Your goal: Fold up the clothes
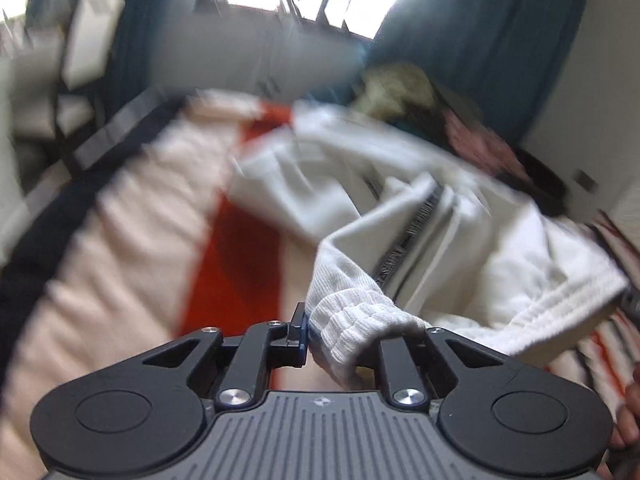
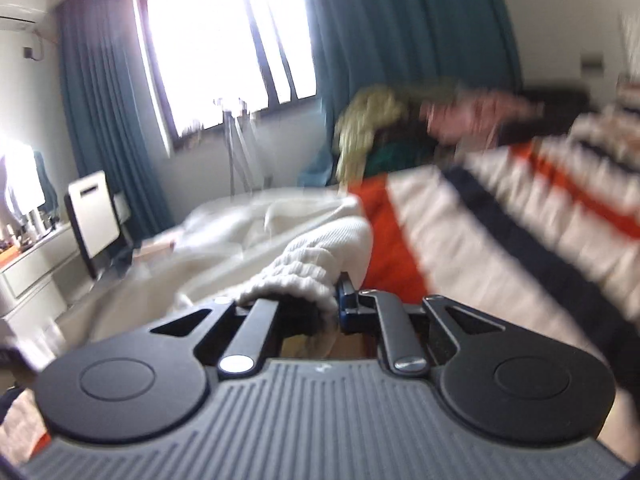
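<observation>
A white zip-up jacket (image 1: pixel 460 220) lies crumpled on a bed with a cream, orange and navy striped cover (image 1: pixel 140 220). My left gripper (image 1: pixel 340 340) is shut on the jacket's ribbed hem, which bunches over the right finger. In the right wrist view the same white jacket (image 2: pixel 248 232) spreads to the left, and my right gripper (image 2: pixel 316 300) is shut on another ribbed hem part that drapes over the left finger. Both views are blurred by motion.
A pile of other clothes (image 2: pixel 400 128) in yellow, green and pink sits at the far side of the bed. Teal curtains (image 2: pixel 400 40) and a bright window (image 2: pixel 224 40) are behind. A white cabinet (image 2: pixel 32 272) and a chair (image 2: pixel 92 220) stand at the left.
</observation>
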`<state>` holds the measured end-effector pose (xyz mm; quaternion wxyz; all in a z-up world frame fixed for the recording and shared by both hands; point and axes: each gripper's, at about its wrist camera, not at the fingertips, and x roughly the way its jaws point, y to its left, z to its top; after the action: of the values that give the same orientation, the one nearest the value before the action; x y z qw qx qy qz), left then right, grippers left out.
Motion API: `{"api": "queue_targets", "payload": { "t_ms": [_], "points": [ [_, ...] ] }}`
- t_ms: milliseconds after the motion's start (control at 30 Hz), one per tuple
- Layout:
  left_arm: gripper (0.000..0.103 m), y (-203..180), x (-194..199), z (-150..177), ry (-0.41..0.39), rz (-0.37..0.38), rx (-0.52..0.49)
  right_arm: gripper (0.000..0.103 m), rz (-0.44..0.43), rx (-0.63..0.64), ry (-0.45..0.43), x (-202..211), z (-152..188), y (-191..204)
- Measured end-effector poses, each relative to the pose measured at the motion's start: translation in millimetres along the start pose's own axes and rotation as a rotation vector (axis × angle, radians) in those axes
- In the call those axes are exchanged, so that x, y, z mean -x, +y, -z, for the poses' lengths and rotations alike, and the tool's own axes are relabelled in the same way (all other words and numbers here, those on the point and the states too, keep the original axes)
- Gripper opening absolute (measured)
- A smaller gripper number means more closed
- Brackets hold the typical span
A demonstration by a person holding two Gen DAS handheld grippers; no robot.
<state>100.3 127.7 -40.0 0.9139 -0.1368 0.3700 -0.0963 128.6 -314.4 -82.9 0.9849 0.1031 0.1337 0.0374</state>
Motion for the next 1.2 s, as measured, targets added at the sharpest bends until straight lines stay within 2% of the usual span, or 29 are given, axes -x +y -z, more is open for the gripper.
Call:
{"api": "queue_targets", "payload": {
  "t_ms": [67,167,267,300,333,400,467,533,567,633,800,867,1033,1200],
  "points": [
    [0.021,-6.8,-2.4,9.8,0.065,0.058,-0.011,0.012,0.035,0.096,-0.058,24.3,-9.4,3.8],
    [0.025,-27.7,3.8,26.1,0.088,0.058,-0.115,0.012,0.075,0.193,-0.062,39.2,-9.6,3.2],
    [0.029,-51.9,7.2,47.7,0.119,0.018,-0.254,0.012,0.085,0.159,0.013,33.6,-3.9,-7.4],
    [0.035,-59.5,6.9,55.5,0.129,-0.005,-0.300,0.012,0.087,0.144,0.032,33.2,-2.1,-8.8],
    [0.046,-67.5,6.3,62.9,0.135,-0.040,-0.354,0.012,0.090,0.131,0.042,33.4,-0.8,-9.2],
    [0.052,-83.2,5.0,77.1,0.134,-0.119,-0.472,0.012,0.094,0.104,0.062,33.8,1.9,-10.0],
    [0.054,-94.0,4.3,86.7,0.097,-0.181,-0.560,0.012,0.089,0.079,0.072,33.6,2.7,-11.4],
    [0.063,-103.4,4.5,94.2,0.054,-0.230,-0.636,0.012,0.088,0.073,0.073,34.6,5.2,-11.1],
    [0.063,-107.3,5.2,96.9,0.031,-0.245,-0.668,0.012,0.088,0.072,0.073,35.4,6.2,-11.2],
    [0.063,-117.0,6.0,103.4,0.003,-0.265,-0.760,0.012,0.086,0.063,0.078,34.9,7.0,-12.5],
    [0.065,-148.3,10.9,134.6,-0.076,-0.250,-1.018,0.012,0.078,0.022,0.095,31.2,6.4,-17.5],
    [0.069,-154.4,4.6,142.9,-0.084,-0.265,-1.084,0.012,0.080,0.014,0.102,29.5,6.5,-18.3],
    [0.069,-165.3,-15.8,158.7,-0.134,-0.331,-1.222,0.012,0.087,0.021,0.107,28.7,8.1,-16.5],
    [0.069,-174.4,-26.8,179.9,-0.221,-0.392,-1.378,0.012,0.104,0.036,0.114,28.1,9.8,-13.9]
  ]
}}
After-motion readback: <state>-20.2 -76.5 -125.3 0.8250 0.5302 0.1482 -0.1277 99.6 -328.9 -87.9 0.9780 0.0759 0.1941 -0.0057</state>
